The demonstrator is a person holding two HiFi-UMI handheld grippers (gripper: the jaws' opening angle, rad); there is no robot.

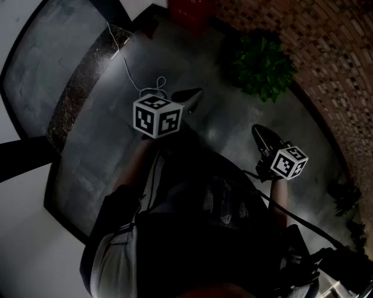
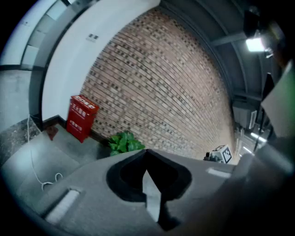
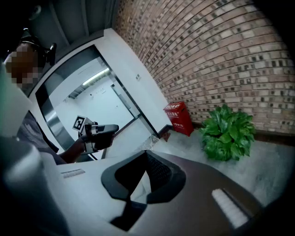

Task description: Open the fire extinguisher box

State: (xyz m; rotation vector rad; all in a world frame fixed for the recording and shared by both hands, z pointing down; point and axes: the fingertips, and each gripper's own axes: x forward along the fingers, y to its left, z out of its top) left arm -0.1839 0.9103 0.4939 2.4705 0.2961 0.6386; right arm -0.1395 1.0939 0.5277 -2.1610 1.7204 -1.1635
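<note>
Bare grey floor runs up the middle of the head view to the red fire extinguisher box at the top edge, and nothing stands on that stretch. A leafy plant crowds the upper right, close to the brick wall. At upper left a thin white cable trails loose over the floor. A small dark object lies just left of the box.
</note>
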